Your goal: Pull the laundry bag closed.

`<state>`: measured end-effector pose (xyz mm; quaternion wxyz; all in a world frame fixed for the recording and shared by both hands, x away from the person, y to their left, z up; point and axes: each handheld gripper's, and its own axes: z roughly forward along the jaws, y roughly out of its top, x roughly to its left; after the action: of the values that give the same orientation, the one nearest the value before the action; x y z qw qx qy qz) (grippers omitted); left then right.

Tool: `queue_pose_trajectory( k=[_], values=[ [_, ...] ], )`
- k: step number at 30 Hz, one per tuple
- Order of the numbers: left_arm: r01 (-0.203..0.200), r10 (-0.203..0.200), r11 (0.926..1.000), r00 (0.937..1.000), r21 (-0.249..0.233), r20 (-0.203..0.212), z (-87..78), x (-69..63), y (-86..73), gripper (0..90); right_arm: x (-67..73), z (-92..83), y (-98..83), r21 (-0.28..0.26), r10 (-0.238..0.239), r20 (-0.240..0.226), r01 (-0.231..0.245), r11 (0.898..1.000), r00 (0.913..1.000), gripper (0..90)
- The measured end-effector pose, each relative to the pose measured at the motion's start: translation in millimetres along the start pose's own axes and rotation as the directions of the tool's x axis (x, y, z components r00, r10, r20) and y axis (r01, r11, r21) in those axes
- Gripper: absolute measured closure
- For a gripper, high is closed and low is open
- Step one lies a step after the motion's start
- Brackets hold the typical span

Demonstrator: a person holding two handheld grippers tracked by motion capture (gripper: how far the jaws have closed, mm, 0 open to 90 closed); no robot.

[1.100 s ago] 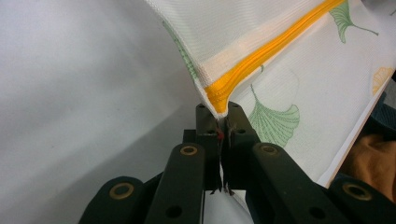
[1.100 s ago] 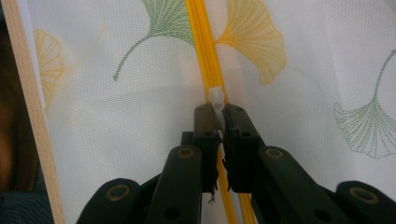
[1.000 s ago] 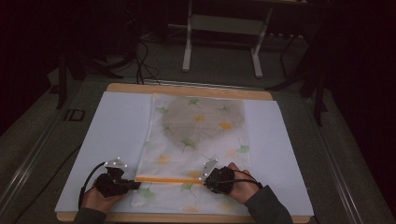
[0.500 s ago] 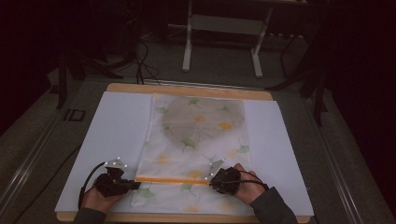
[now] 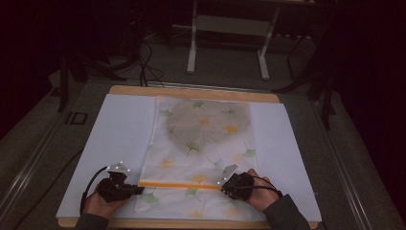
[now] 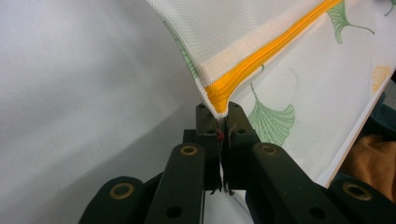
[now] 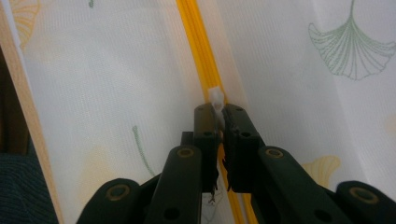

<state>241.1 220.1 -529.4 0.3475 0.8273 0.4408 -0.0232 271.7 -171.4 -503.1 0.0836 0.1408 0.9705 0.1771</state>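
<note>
A white mesh bag [image 5: 206,143] printed with green and yellow leaves lies flat on the white sheet [image 5: 115,129]. A grey shape shows through its far half. An orange zipper [image 5: 182,185] crosses the bag near its front edge. My left gripper [image 5: 139,190] is shut on the zipper's left end, and the bag's corner [image 6: 219,100] is pinched and lifted off the sheet between the jaws [image 6: 222,114]. My right gripper [image 5: 224,188] is at the zipper's right part, shut on the small white pull tab [image 7: 215,97], with the orange zipper [image 7: 196,42] running straight ahead.
The sheet covers a wooden tabletop whose edge [image 5: 191,91] shows at the back and front. A metal stand [image 5: 227,43] and cables [image 5: 143,62] are on the dark floor beyond the table. White sheet lies bare on both sides of the bag.
My right gripper has slid a little to the right along the zipper line. The left gripper has stayed in place on the zipper's end.
</note>
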Motion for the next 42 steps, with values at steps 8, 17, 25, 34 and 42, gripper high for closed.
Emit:
queue_pose_trajectory(
  k=[8, 17, 25, 34, 42],
  values=[
    [0.001, -0.001, 1.0, 1.0, -0.002, 0.001, -0.2, 0.3, -0.2, 87.1, -2.8, -2.7, -9.0, 0.001, 0.02, 0.009, -0.02, 1.0, 0.9998, 84.8],
    [0.003, -0.003, 1.0, 1.0, -0.003, 0.001, -0.3, 0.5, 0.0, 87.1, -8.0, -8.2, -17.4, 0.017, 0.028, 0.015, -0.028, 0.999, 0.9995, 84.9],
    [-0.001, 0.001, 1.0, 1.0, 0.001, 0.001, 0.4, 0.7, 0.5, 87.1, -11.1, -10.9, -22.5, 0.023, 0.032, 0.017, -0.033, 0.999, 0.9993, 84.9],
    [-0.005, 0.005, 1.0, 1.0, 0.004, 0.002, 0.9, 0.4, 1.3, 87.1, -12.3, -14.7, -27.8, 0.019, 0.047, 0.014, -0.047, 0.999, 0.9988, 84.9],
    [-0.001, 0.001, 1.0, 1.0, 0.002, 0.002, 1.1, 0.6, 1.0, 87.1, -15.1, -18.6, -34.6, 0.035, 0.056, 0.022, -0.057, 0.998, 0.9982, 84.8]
  ],
)
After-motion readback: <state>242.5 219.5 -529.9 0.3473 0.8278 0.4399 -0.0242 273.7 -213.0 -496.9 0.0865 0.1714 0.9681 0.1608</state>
